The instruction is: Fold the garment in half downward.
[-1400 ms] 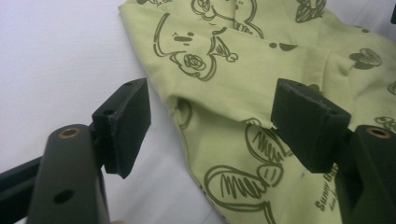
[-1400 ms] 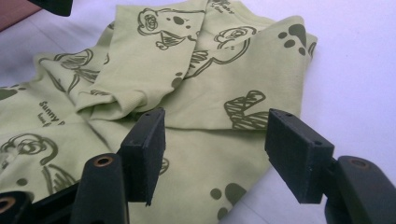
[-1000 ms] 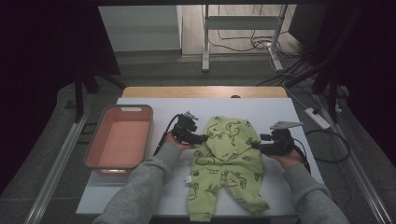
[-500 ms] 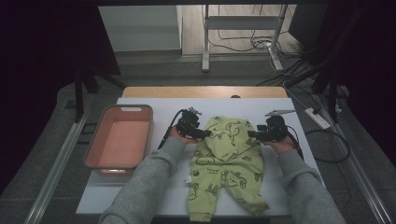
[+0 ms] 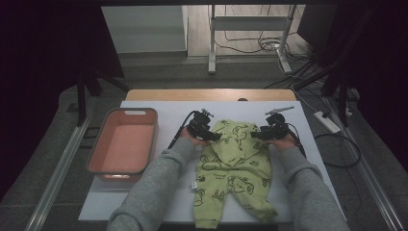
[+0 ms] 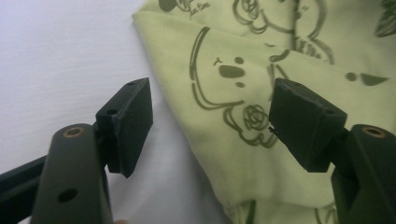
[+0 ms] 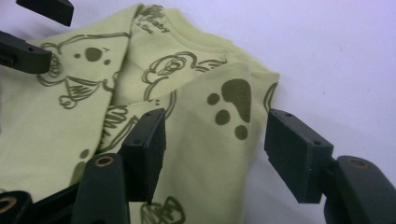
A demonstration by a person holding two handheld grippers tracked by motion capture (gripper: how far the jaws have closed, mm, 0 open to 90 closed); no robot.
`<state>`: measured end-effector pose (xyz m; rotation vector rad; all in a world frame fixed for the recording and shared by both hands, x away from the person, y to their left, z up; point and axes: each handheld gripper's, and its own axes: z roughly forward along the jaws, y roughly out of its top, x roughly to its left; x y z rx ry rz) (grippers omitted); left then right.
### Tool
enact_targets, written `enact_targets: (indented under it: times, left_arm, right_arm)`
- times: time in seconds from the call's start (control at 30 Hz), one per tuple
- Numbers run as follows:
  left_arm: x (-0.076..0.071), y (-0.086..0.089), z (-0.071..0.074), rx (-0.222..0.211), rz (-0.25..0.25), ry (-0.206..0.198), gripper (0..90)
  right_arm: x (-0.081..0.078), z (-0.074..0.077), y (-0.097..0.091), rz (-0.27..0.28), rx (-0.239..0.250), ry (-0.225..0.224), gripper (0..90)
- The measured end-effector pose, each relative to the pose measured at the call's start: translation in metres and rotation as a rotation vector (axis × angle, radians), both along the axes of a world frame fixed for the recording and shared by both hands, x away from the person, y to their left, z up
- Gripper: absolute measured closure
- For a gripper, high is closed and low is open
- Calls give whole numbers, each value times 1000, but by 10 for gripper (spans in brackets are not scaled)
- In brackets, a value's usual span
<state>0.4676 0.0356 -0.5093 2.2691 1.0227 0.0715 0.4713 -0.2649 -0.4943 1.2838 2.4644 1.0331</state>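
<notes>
Romper [image 5: 234, 166]: laid flat on the surface [image 5: 159, 202] for folding (sleeves tucked in).
Left hand-held gripper [image 6: 210, 116]: released, straddling the shoulder edge.
Right hand-held gripper [image 7: 215, 140]: released, likewise.

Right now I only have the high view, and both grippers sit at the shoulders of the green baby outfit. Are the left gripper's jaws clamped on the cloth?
Observer: No. The left gripper is open; the green baby outfit edge lies between its jaws, pads off the cloth.
Operator: And the right one?
Observer: The right gripper is open too, jaws straddling a folded sleeve edge.
Operator: Any print there to aim by?
Observer: A dark paw print sits just beyond the right jaws.
</notes>
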Motion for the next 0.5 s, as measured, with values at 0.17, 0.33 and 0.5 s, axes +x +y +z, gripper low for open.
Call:
enact_targets:
  times: [0.17, 0.33, 0.5]
  left_arm:
    - [3, -3, -6, -1, -10, 34, 400]
    - [3, -6, -8, 13, -10, 27, 560]
    - [0, -10, -7, 40, -20, -7, 745]
  right_arm:
    - [4, -5, 1, 5, -10, 29, 460]
    - [4, -10, 1, 26, -22, 59, 589]
    - [4, -11, 3, 41, -31, 61, 746]
